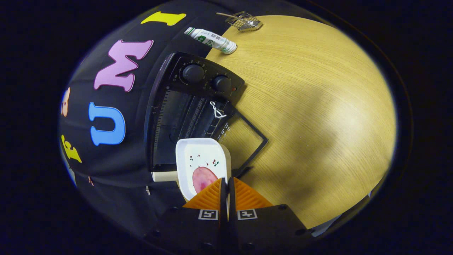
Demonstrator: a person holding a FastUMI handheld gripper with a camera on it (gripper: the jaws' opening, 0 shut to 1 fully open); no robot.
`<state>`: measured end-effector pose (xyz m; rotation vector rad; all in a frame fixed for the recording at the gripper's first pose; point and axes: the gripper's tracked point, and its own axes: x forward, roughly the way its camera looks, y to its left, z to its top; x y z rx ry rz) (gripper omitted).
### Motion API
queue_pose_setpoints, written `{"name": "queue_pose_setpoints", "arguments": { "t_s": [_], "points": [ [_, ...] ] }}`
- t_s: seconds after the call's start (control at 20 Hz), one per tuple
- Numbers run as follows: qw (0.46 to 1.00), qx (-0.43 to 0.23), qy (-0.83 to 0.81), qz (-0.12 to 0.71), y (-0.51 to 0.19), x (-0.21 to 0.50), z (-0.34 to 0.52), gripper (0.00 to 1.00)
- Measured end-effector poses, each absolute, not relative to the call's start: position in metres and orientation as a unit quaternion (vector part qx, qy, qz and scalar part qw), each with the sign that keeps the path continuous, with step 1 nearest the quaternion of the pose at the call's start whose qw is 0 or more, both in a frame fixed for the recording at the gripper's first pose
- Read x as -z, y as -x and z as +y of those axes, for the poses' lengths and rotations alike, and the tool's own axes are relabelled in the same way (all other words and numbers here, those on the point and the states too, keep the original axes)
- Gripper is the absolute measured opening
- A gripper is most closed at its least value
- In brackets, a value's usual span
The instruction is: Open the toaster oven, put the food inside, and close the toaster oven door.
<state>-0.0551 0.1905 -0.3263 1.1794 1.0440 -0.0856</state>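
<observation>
Pinching the near rim of a white dish, the gripper had its two fingers drawn almost together, with just a thin slit between them where the dish's edge sat. On the dish lay a pink piece of food, close to the fingertips, and small dark red specks marked the dish's white floor farther along. The dish hung just ahead of the fingers, in front of the mouth of the toaster oven, its far end overlapping the dark opening. The oven door was dropped open, lying flat on the wooden table with its glass pane facing up. A white cord loop hung near the upper corner of the opening, just below the two round knobs on the control panel. Beyond the oven, near the booth wall, a green-and-white bottle lay on its side, and past that sat a small wire rack.
</observation>
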Motion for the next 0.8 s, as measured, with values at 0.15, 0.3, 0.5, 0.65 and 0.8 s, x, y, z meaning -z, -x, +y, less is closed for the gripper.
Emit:
{"name": "queue_pose_setpoints", "arguments": {
  "t_s": [0.15, 0.3, 0.5, 0.65, 0.8],
  "points": [
    [0.693, 0.088, -0.563, 0.441, 0.031, 0.331, 0.205, 0.05],
    [0.68, 0.126, -0.587, 0.422, 0.011, 0.338, 0.221, 0.05],
    [0.655, 0.165, -0.616, 0.405, -0.014, 0.343, 0.241, 0.05],
    [0.643, 0.193, -0.633, 0.385, -0.032, 0.348, 0.247, 0.05],
    [0.638, 0.218, -0.644, 0.361, -0.05, 0.35, 0.247, 0.05]
  ]
}}
